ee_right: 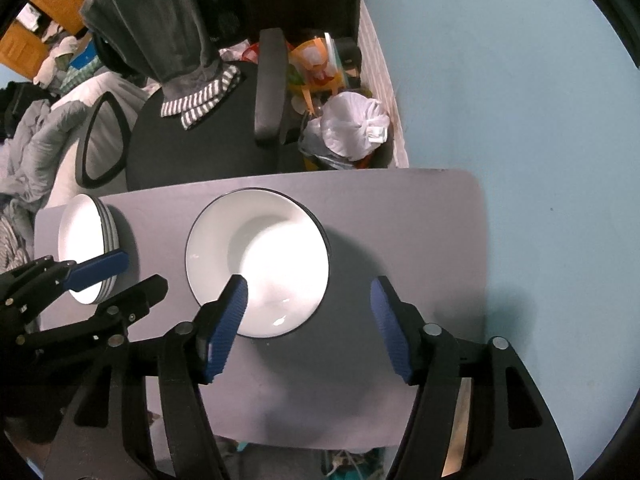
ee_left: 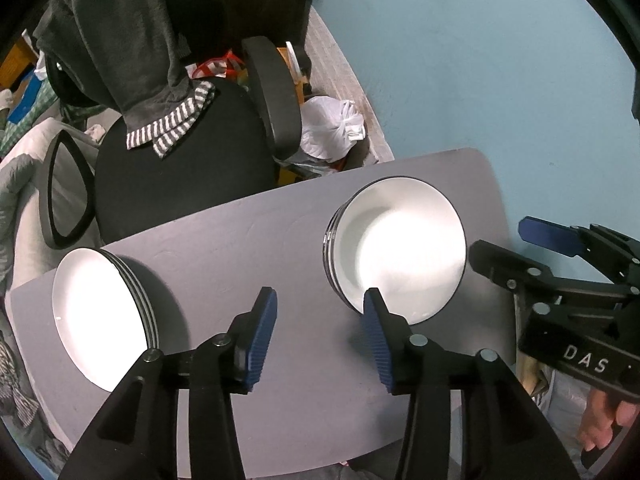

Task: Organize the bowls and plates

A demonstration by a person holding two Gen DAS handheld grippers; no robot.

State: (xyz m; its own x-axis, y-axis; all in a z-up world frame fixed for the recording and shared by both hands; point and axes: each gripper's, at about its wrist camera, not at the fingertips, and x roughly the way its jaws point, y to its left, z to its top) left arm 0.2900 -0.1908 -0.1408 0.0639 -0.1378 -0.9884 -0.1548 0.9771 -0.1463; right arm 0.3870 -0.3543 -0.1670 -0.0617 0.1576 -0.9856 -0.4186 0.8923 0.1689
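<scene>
A stack of white plates [ee_left: 96, 312] [ee_right: 80, 232] with dark rims sits at the left end of the grey table [ee_left: 240, 240] [ee_right: 400, 220]. A stack of white bowls [ee_left: 400, 248] [ee_right: 260, 248] sits near the table's middle. My left gripper [ee_left: 320, 294] [ee_right: 144, 270] hangs open above the bare tabletop between the two stacks, holding nothing. My right gripper [ee_right: 309, 282] [ee_left: 496, 236] is open too, above the near right side of the bowls; its left finger overlaps the top bowl's rim in the picture, with nothing gripped.
A black office chair [ee_left: 180, 184] with a grey garment [ee_left: 132, 48] draped over it stands behind the table. A white plastic bag [ee_left: 332, 128] lies by the blue wall [ee_left: 480, 60]. Bedding is at the left. A hand [ee_left: 600, 420] holds the right gripper.
</scene>
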